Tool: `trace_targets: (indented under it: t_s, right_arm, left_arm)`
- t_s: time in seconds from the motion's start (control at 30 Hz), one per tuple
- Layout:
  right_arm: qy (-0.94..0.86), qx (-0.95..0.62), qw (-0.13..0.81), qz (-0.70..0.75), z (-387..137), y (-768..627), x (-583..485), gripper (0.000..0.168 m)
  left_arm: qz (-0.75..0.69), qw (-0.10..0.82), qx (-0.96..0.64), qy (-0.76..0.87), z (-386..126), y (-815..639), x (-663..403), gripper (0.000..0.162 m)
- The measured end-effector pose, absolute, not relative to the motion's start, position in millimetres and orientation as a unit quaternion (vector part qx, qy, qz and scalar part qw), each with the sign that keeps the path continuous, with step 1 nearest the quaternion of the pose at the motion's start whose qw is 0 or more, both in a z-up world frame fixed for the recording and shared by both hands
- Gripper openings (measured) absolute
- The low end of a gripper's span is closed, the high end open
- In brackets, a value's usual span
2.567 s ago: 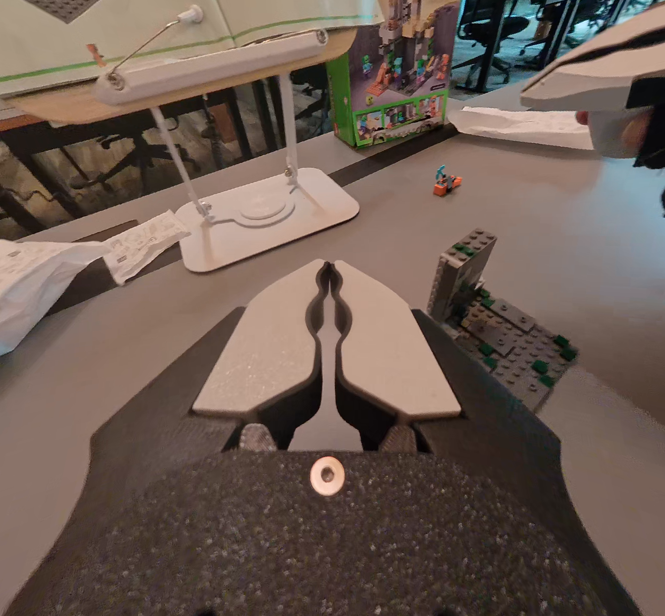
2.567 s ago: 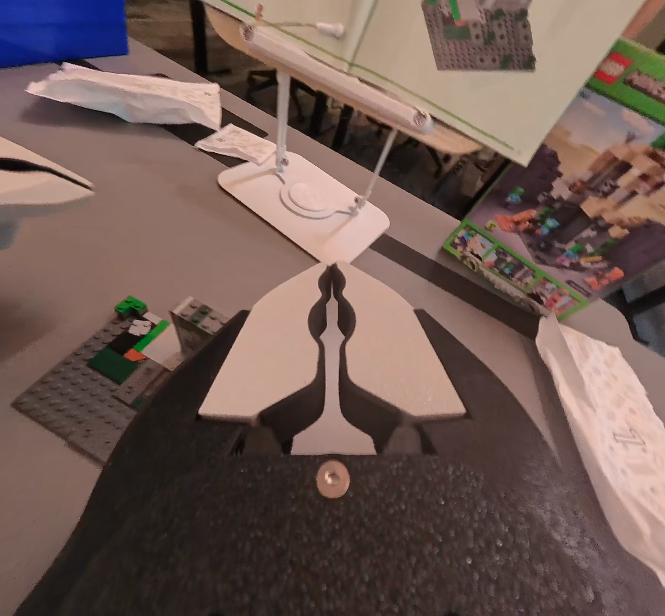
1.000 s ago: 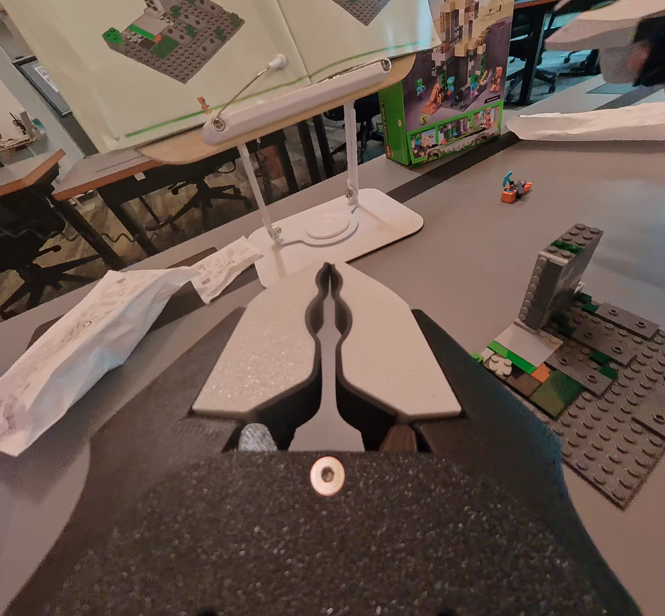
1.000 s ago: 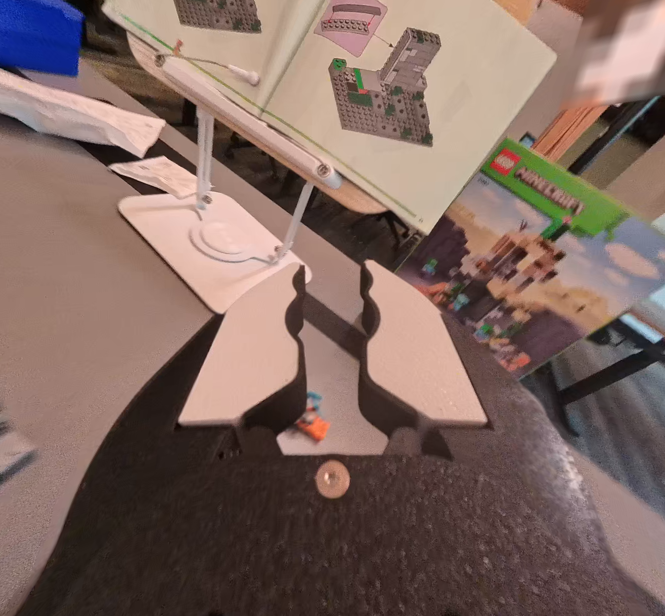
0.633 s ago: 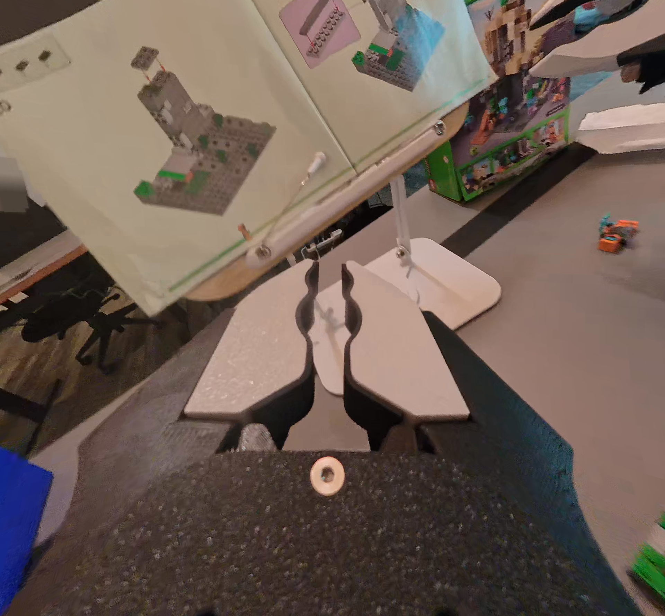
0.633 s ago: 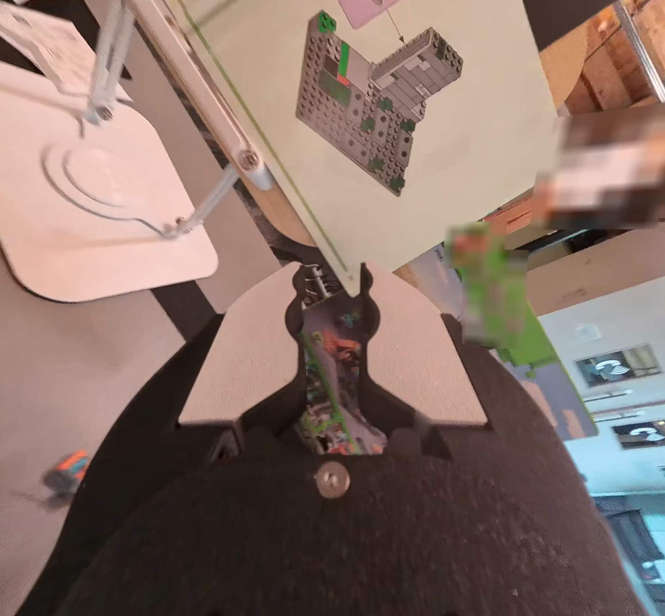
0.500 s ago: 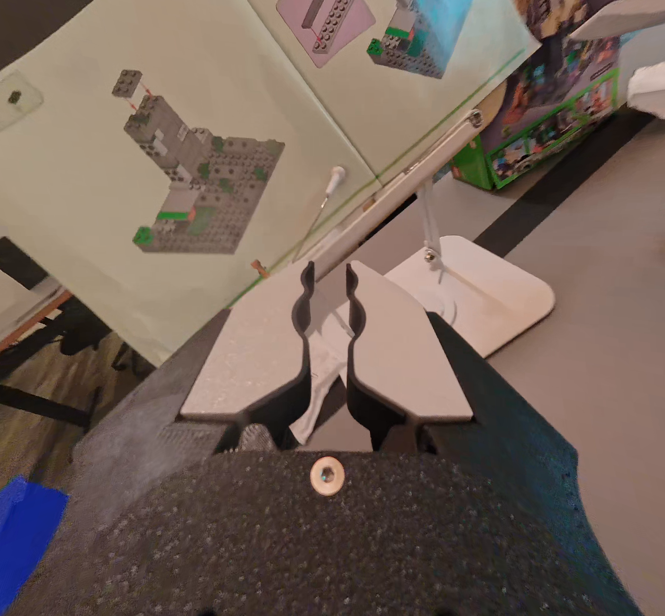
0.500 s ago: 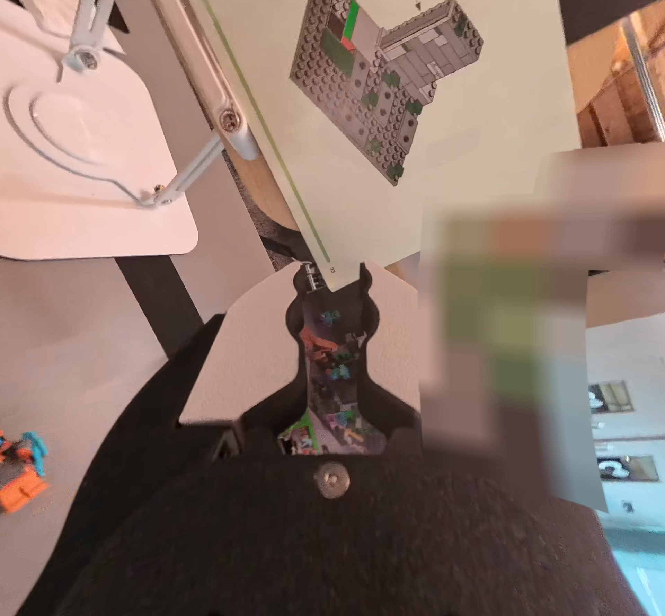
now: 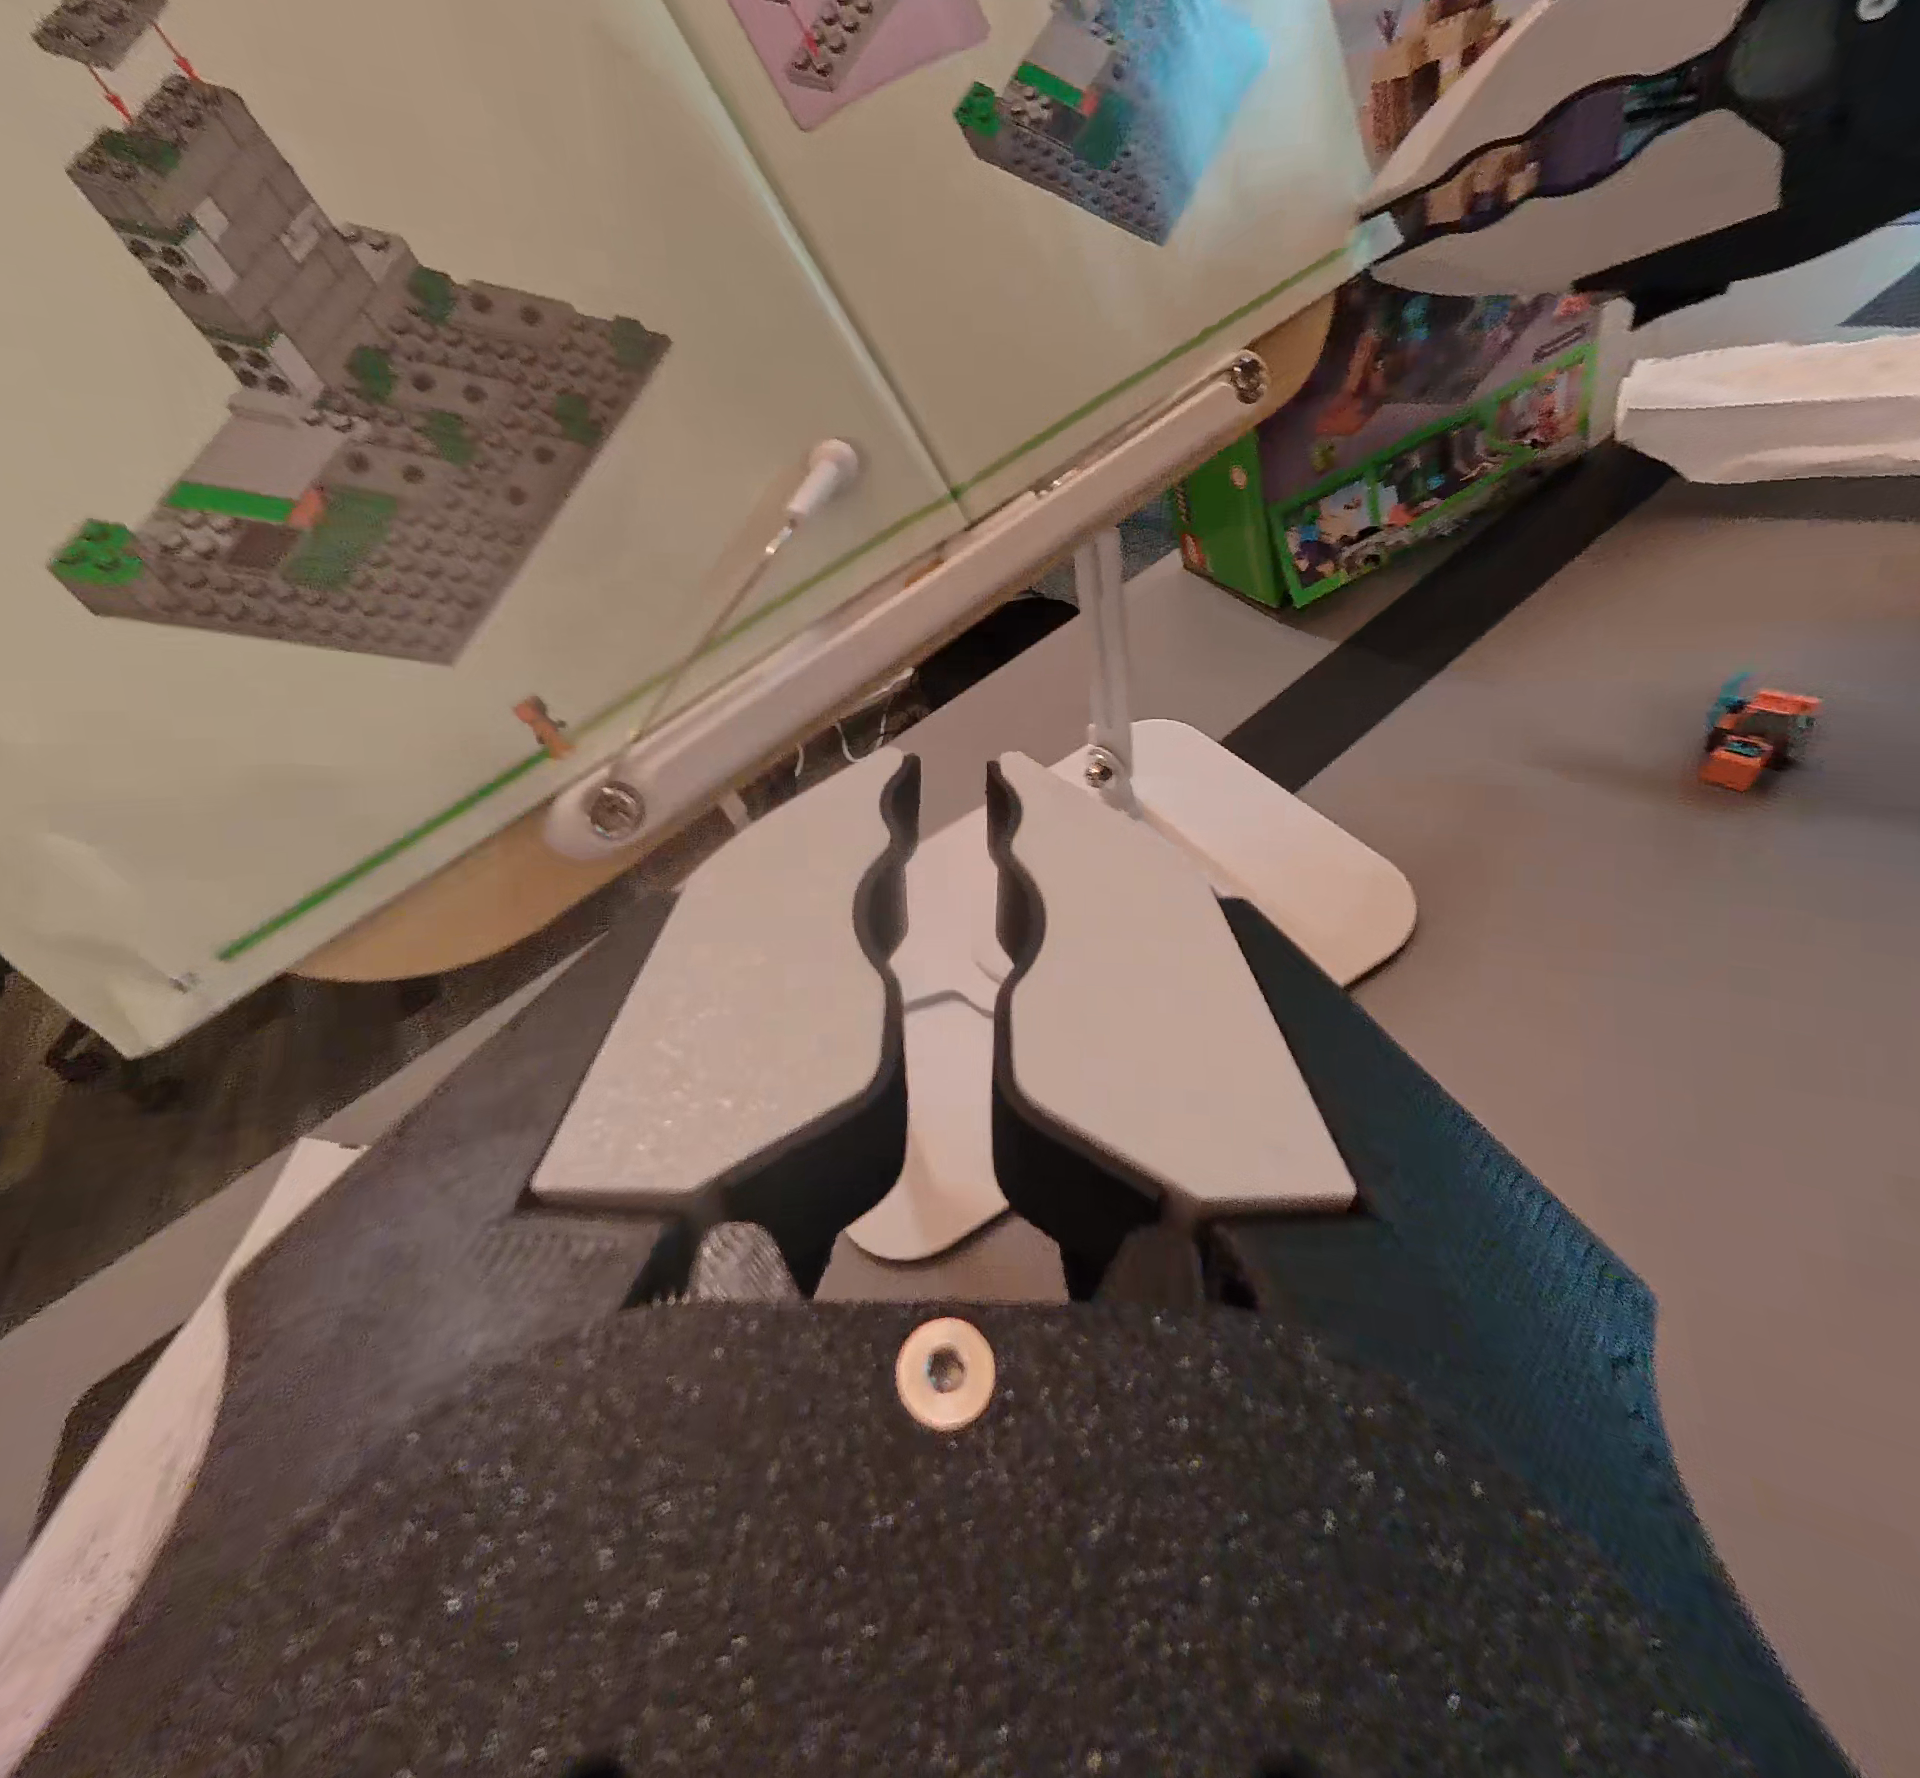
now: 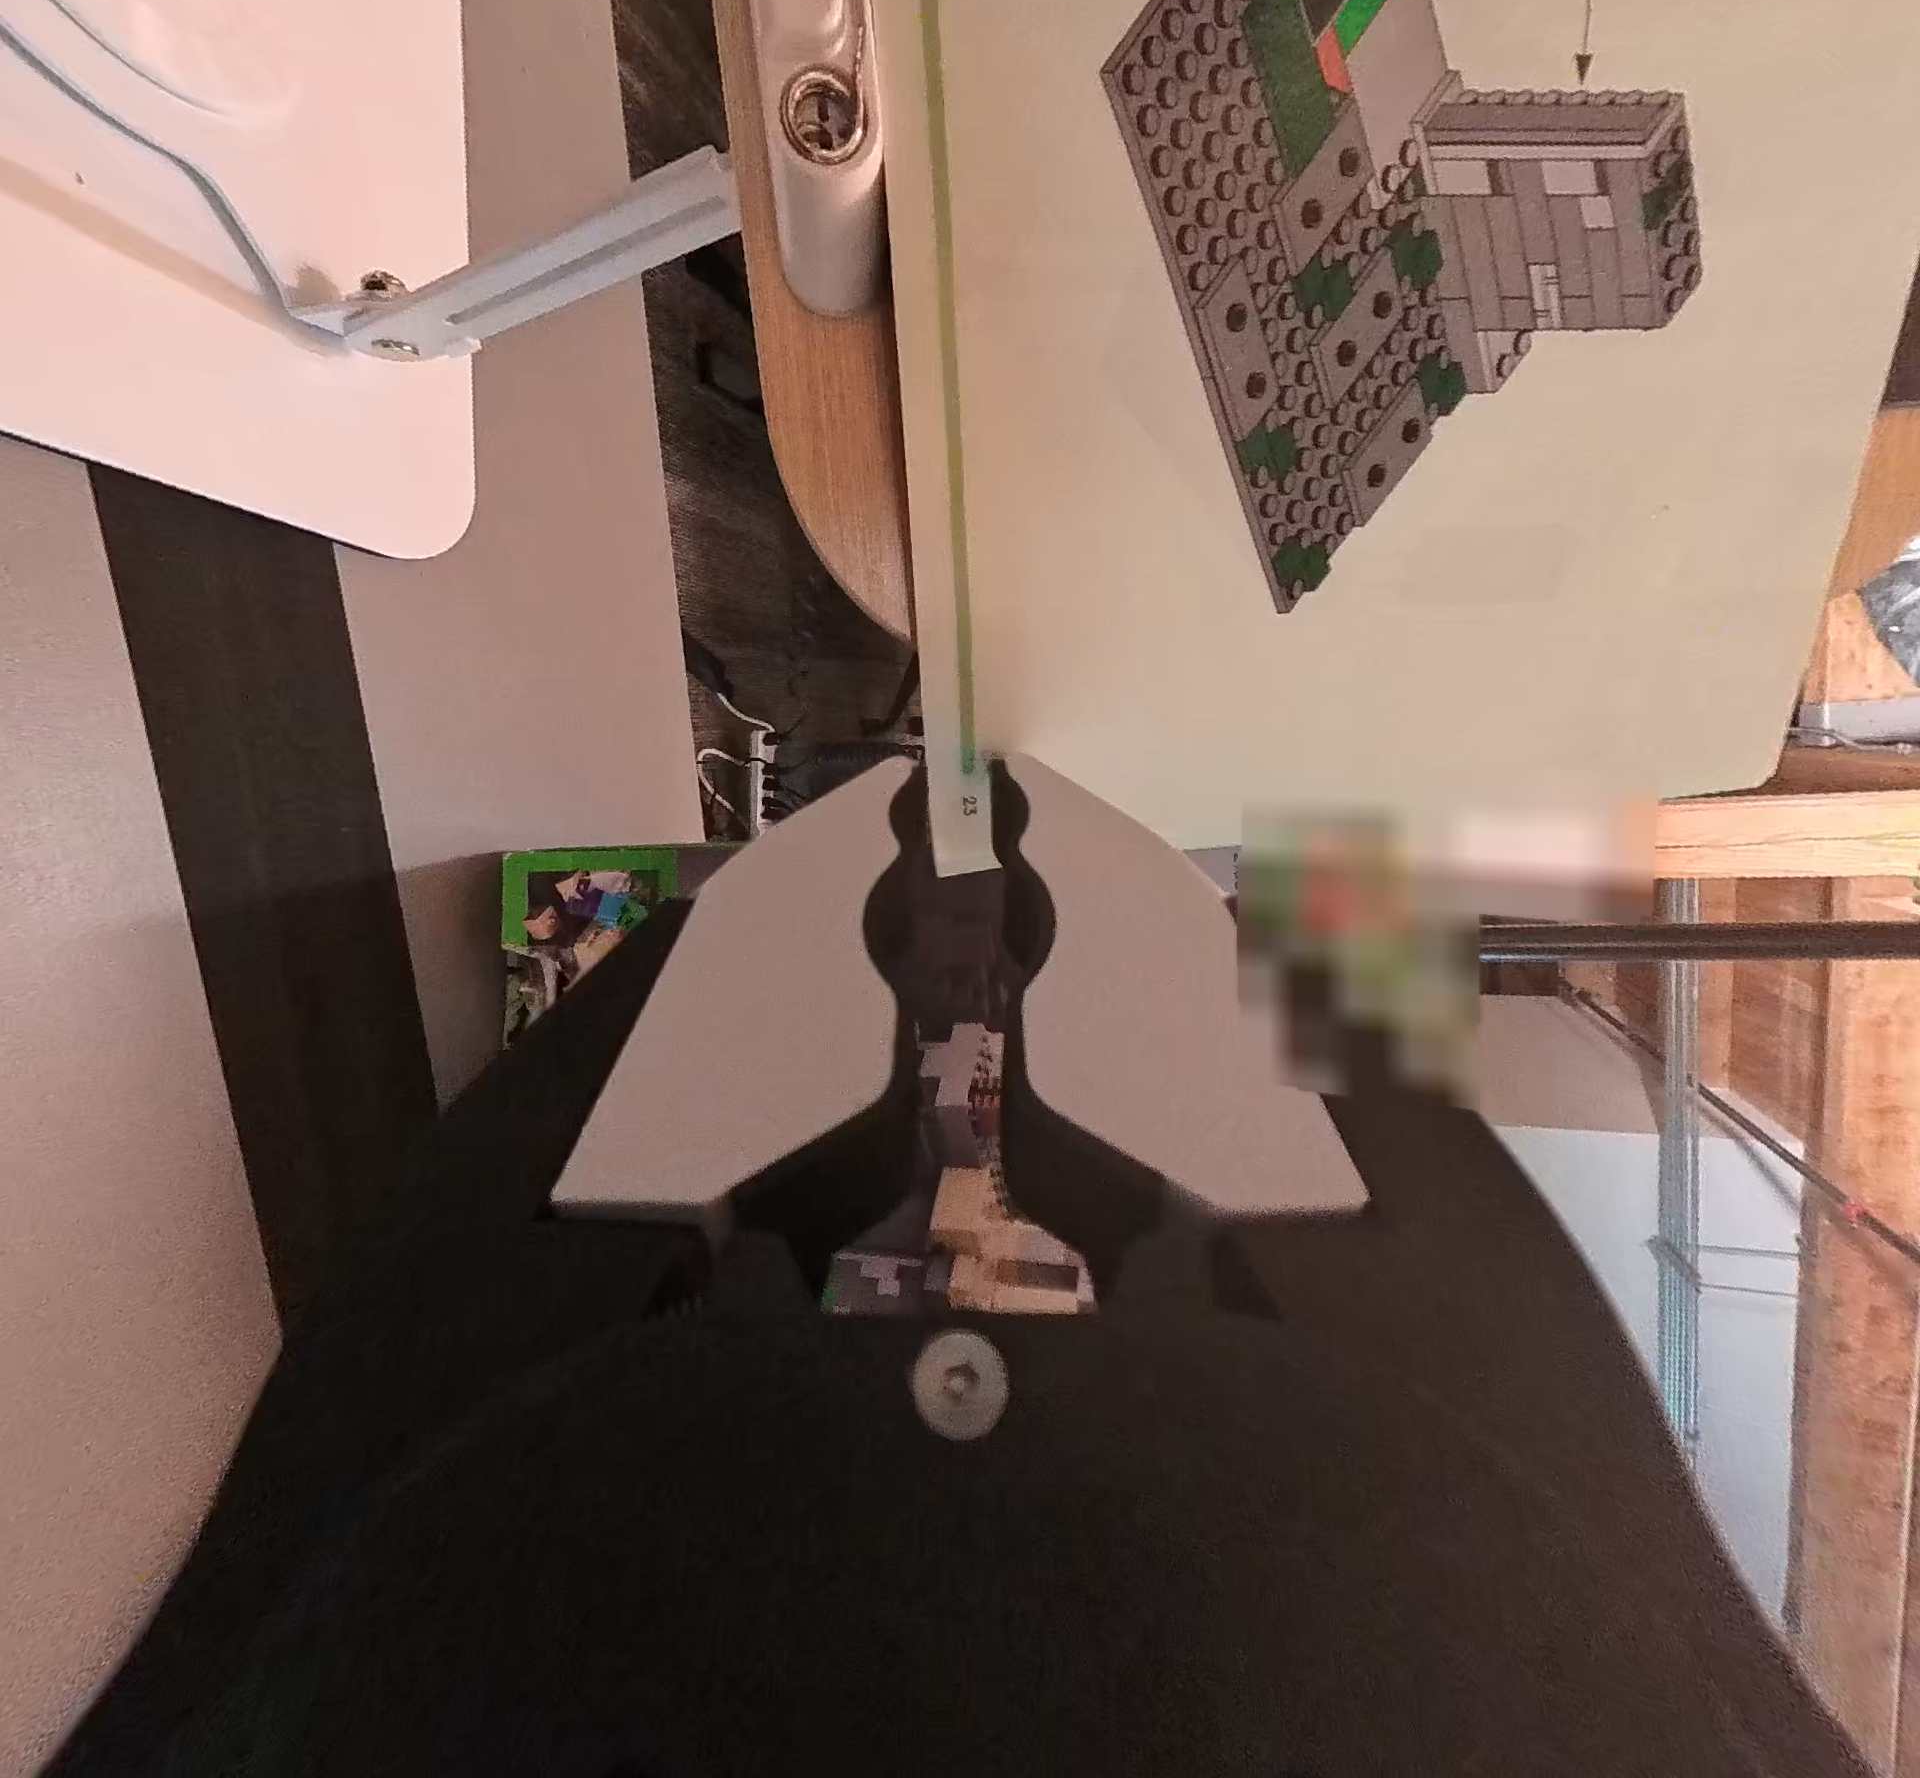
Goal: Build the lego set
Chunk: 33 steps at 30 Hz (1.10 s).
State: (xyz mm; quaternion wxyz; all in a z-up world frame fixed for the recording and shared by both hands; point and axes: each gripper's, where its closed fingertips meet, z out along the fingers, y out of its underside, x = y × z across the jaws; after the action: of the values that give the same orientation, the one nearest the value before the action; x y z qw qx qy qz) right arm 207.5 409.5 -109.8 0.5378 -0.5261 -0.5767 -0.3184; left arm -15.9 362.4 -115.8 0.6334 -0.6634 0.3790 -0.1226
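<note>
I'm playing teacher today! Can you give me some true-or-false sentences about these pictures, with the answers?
1. The booklet rests on a white stand. True.
2. The left gripper holds a brick. False: it holds nothing, and its jaws are slightly apart.
3. The right gripper pinches the booklet's bottom corner. True.
4. The orange model sits on top of the box. False: it lies on the table, apart from the box.
</note>
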Motion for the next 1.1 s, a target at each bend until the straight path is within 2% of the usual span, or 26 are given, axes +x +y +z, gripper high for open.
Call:
trace_targets:
  t_s: [0.13,0.4,0.7,0.97,1.1]
  right_arm:
    - [-0.598,-0.518,0.521,-0.321,-112,407,207,0.000]
    - [-0.612,-0.525,0.504,-0.309,-105,402,209,0.000]
    - [-0.599,-0.521,0.535,-0.289,-83,382,199,0.000]
    - [-0.586,-0.516,0.590,-0.206,-51,347,161,0.000]
    - [-0.592,-0.519,0.580,-0.208,-46,344,157,0.000]
  left_arm:
    - [-0.144,0.624,-0.666,0.382,-122,351,-11,0.011]
    - [-0.148,0.618,-0.663,0.396,-122,346,-3,0.011]
    - [-0.141,0.625,-0.646,0.414,-108,347,12,0.018]
    - [-0.116,0.638,-0.586,0.486,-80,343,75,0.022]
    - [-0.115,0.632,-0.573,0.509,-72,343,107,0.023]
